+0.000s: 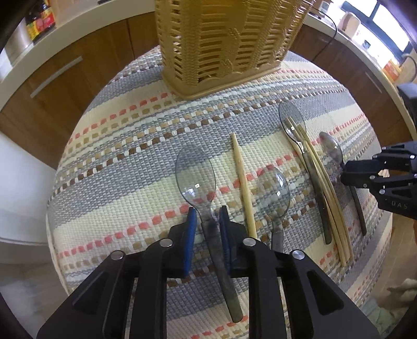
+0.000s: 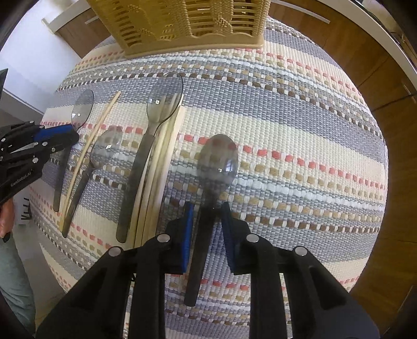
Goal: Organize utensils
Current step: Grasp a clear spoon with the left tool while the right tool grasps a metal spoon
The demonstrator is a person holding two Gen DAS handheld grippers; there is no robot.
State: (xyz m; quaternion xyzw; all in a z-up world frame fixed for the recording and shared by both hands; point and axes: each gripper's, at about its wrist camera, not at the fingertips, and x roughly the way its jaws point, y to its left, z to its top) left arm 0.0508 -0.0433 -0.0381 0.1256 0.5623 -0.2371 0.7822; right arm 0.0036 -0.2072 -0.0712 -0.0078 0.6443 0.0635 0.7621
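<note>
I see a round table under a striped woven cloth, its rim dropping away on the left and near sides, with wooden cabinets close behind. The right half of the cloth lies bare and gives room to move. My left gripper straddles the neck of the leftmost spoon; the blue pads stand just beside the handle with a sliver of gap, so I log it as not yet clamped. My right gripper likewise brackets the handle of the rightmost spoon, pads apart from it. Between them lie a single chopstick, a small spoon, and a larger spoon resting across a bundle of chopsticks. Lettering on the left gripper's body reads "GenRoboLAI" as far as I can make out. A tan woven basket stands at the far edge; I cannot tell its contents. Red-labelled bottles stand on the far counter, writing illegible.
</note>
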